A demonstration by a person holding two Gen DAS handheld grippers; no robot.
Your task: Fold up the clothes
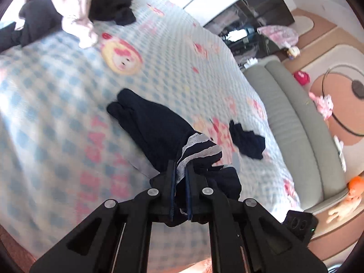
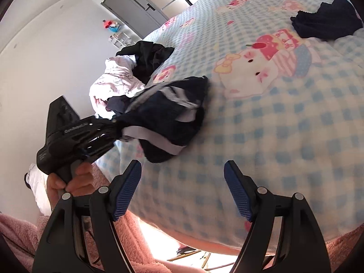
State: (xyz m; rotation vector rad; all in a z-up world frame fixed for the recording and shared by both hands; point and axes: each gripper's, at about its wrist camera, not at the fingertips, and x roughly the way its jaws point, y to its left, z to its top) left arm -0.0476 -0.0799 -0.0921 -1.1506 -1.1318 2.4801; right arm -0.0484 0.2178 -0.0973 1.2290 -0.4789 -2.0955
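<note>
Navy lace-trimmed garment (image 1: 159, 132) pinched in left tool (image 1: 180, 170); right tool (image 2: 182, 175) wide open, empty, above bedspread (image 2: 284, 125).

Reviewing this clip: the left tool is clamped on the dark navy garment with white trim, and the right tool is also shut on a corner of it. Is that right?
Not quite. The left tool is indeed clamped on the dark navy garment, but the right tool is open, holding nothing, apart from the garment above the checked bedspread. The right wrist view shows its blue pads spread wide.
</note>
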